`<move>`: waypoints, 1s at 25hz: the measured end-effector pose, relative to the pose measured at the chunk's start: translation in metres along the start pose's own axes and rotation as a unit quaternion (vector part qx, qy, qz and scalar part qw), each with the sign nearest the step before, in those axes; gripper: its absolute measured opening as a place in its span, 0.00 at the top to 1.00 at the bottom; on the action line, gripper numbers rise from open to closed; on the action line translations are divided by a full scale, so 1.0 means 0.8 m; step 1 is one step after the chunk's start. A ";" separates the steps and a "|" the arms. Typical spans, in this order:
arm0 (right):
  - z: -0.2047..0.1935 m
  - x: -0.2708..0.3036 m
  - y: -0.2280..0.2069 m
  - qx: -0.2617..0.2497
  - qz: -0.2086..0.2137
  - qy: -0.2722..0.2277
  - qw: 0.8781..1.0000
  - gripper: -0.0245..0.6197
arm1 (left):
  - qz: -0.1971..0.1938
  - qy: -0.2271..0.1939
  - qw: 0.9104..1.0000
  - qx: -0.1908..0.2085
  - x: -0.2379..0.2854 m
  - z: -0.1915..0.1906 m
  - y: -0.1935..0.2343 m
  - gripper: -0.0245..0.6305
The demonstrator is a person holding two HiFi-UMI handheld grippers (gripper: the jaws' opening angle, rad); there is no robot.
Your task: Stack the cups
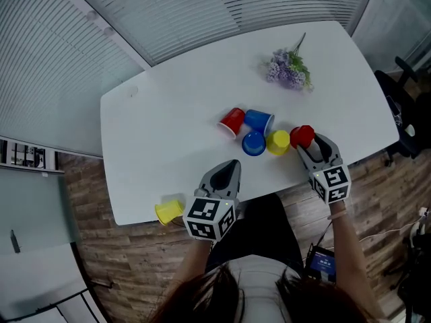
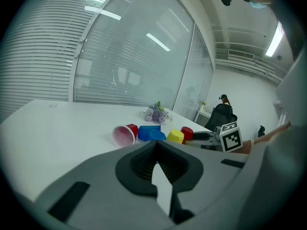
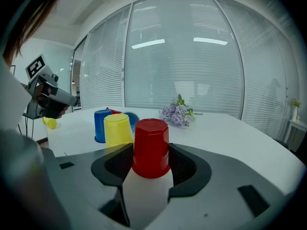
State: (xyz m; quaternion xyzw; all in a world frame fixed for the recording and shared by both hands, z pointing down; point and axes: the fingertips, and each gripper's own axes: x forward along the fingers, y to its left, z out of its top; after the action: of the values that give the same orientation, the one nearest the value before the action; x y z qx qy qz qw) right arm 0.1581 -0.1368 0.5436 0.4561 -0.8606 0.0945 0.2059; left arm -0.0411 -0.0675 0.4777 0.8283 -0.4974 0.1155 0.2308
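The white table [image 1: 175,93] carries everything, and the cups sit in a loose cluster toward its near edge. Of the two claws, the right gripper [image 1: 307,142] is the nearer to the work. It reaches in low from the near side with its jaws spread wide around the red cup [image 3: 151,147], and both pads look to be against the cup's walls. That cup stands mouth-down on the table, its long axis upright and dead centre between the jaws, so the coming move is probably a straight lift. The left gripper [image 1: 232,163] waits at the near edge, pressed together on nothing. A flower sprig [image 1: 288,67] lies well apart at the far side. The yellow cup [image 1: 278,142] stands mouth-down just beside the red one, crowding the jaw on that side. Next along is the blue cup [image 1: 253,143], also mouth-down. Behind them lie a tipped blue cup [image 1: 259,120] and a tipped red cup [image 1: 232,121]. A stray yellow cup [image 1: 168,211] lies on its side near the left gripper.
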 end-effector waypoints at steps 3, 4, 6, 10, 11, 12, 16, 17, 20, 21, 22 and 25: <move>0.002 0.002 0.001 0.000 0.001 -0.002 1.000 0.58 | 0.000 0.000 1.000 -0.001 0.000 -0.001 -0.001 0.94; 0.003 0.002 0.002 0.001 0.001 -0.002 1.000 0.57 | 0.000 0.000 1.000 -0.001 0.000 -0.001 -0.001 0.94; 0.002 0.003 0.001 0.003 0.002 -0.003 1.000 0.57 | 0.001 0.000 1.000 -0.002 -0.001 -0.001 0.000 0.94; 0.004 0.000 0.000 0.016 0.002 -0.014 1.000 0.57 | 0.003 -0.002 1.000 -0.002 -0.001 -0.002 0.001 0.94; 0.005 -0.002 0.000 0.017 0.001 -0.016 1.000 0.56 | 0.003 -0.002 1.000 -0.002 -0.002 -0.001 0.001 0.94; 0.005 -0.004 0.000 0.016 0.000 -0.017 1.000 0.56 | 0.004 -0.003 1.000 -0.003 -0.002 -0.001 0.002 0.94; 0.009 -0.017 0.002 0.016 -0.003 -0.022 1.000 0.55 | 0.008 -0.009 1.000 -0.004 -0.004 0.003 0.005 0.94; 0.010 -0.020 0.001 0.016 -0.005 -0.023 1.000 0.55 | 0.009 -0.010 1.000 -0.005 -0.005 0.004 0.006 0.94; 0.017 -0.030 -0.002 0.017 -0.011 -0.026 0.999 0.56 | 0.012 -0.015 1.000 -0.007 -0.007 0.008 0.009 0.94; 0.020 -0.033 -0.002 0.017 -0.013 -0.028 0.999 0.56 | 0.013 -0.016 1.000 -0.008 -0.008 0.009 0.010 0.94; 0.024 -0.037 -0.002 0.018 -0.015 -0.031 0.999 0.56 | 0.014 -0.018 1.000 -0.008 -0.008 0.010 0.011 0.94; 0.037 -0.046 -0.004 0.016 -0.021 -0.042 0.999 0.56 | 0.017 -0.024 1.000 -0.007 -0.011 0.013 0.015 0.94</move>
State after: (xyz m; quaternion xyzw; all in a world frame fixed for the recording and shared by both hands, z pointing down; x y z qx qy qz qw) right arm 0.1715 -0.1214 0.5007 0.4810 -0.8571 0.0848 0.1637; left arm -0.0561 -0.0705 0.4679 0.8206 -0.5173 0.0961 0.2230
